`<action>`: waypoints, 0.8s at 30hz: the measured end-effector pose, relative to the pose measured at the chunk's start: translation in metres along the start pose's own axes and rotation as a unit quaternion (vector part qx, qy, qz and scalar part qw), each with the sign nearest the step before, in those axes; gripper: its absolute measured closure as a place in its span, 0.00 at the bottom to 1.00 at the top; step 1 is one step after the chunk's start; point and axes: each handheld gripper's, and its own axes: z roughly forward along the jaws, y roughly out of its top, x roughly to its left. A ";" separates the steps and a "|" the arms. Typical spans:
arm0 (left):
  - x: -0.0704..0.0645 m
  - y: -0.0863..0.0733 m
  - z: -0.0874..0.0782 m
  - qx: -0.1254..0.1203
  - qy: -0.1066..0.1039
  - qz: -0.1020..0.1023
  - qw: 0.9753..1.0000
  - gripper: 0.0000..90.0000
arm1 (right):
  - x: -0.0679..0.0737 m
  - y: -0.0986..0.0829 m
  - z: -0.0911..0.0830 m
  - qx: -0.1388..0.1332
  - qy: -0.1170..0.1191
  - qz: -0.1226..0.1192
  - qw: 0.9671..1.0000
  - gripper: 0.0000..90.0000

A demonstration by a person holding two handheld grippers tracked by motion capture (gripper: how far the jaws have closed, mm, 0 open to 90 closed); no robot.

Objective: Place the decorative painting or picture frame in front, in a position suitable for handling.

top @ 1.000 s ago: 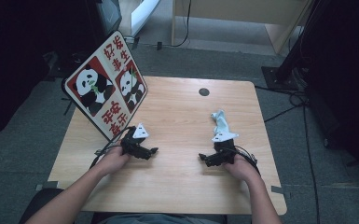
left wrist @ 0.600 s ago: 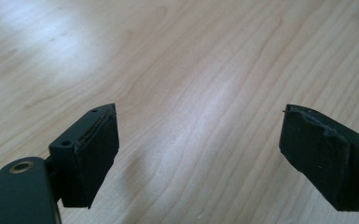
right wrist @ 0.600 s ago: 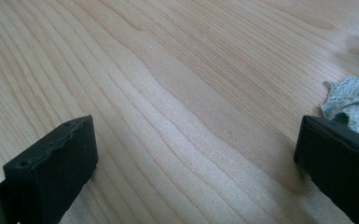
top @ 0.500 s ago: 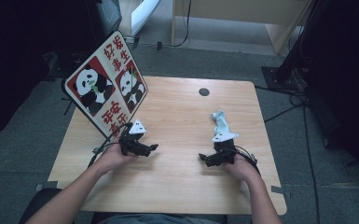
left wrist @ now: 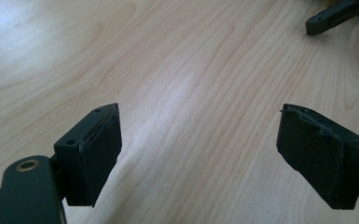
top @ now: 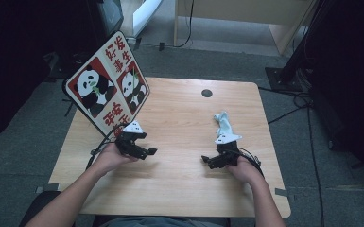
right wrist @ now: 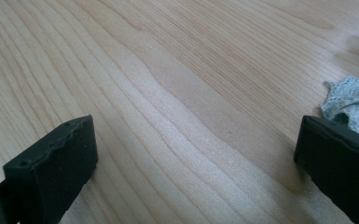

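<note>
Though near cloth (right wrist: 354, 105), right gripper (right wrist: 196, 158) agape.

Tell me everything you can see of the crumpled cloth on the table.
The cloth is a small, pale blue-white rag, soft and thin by its look, lying bunched into a narrow crumpled strip on the wooden table, on the person's right side. In the high view it lies just beyond the right gripper. In the right gripper view a wrinkled, woven-looking corner shows above that gripper's right-hand jaw; whether they touch cannot be told. Nothing grips it: the jaws stand wide apart.
</note>
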 end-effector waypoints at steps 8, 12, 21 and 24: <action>0.003 0.001 -0.019 -0.012 0.004 0.013 1.000 0.17 | 0.000 0.000 0.000 0.000 0.000 0.000 1.000 0.00; 0.006 0.000 -0.028 -0.003 0.012 0.017 1.000 0.18 | 0.000 0.000 0.000 -0.001 0.002 -0.003 1.000 0.00; 0.016 -0.007 -0.053 -0.023 0.016 0.008 1.000 0.29 | 0.000 0.001 0.001 -0.001 0.003 -0.005 1.000 0.00; 0.016 -0.011 -0.059 -0.017 0.020 0.014 1.000 0.33 | -0.001 0.001 0.001 -0.001 0.005 -0.007 1.000 0.00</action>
